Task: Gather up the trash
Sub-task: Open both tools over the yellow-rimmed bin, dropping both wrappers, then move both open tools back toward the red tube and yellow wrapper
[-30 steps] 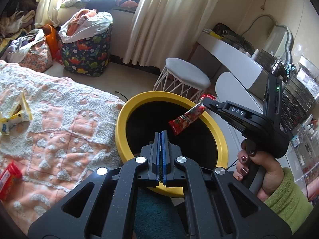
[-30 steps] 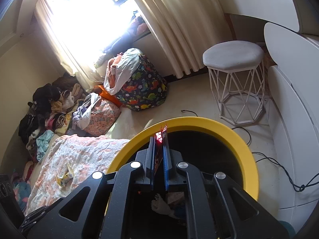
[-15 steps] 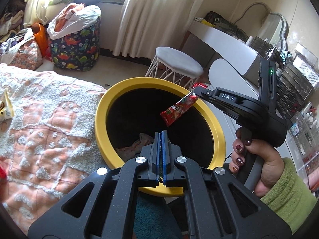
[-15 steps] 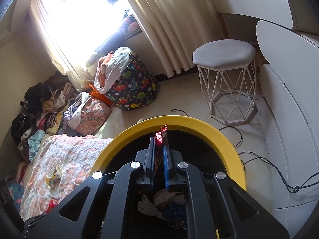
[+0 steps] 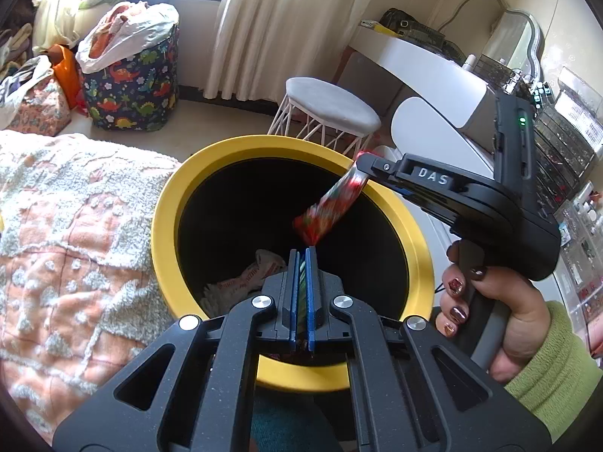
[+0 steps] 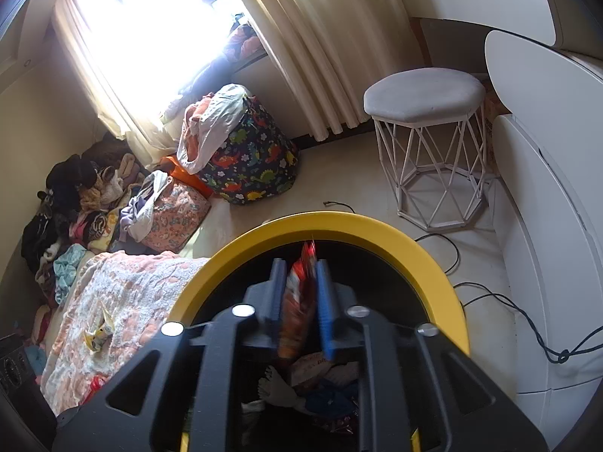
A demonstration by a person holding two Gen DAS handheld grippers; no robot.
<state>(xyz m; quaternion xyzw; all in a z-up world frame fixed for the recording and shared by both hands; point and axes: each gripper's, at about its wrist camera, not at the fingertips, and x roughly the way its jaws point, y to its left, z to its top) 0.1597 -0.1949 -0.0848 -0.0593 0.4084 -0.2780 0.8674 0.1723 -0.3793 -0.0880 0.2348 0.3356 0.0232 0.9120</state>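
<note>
A peach-and-white textured blanket (image 6: 124, 293) is covering the bed, with a yellow wrapper (image 6: 98, 330) and a red packet (image 6: 95, 383) lying on it, well apart from each other.

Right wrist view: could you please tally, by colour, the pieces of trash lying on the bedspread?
yellow wrapper: 1
red packet: 1
Total: 2

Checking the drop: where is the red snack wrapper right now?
The red snack wrapper hangs between the right gripper's opening jaws, directly over the mouth of the yellow-rimmed bin, above the trash already inside.
</note>
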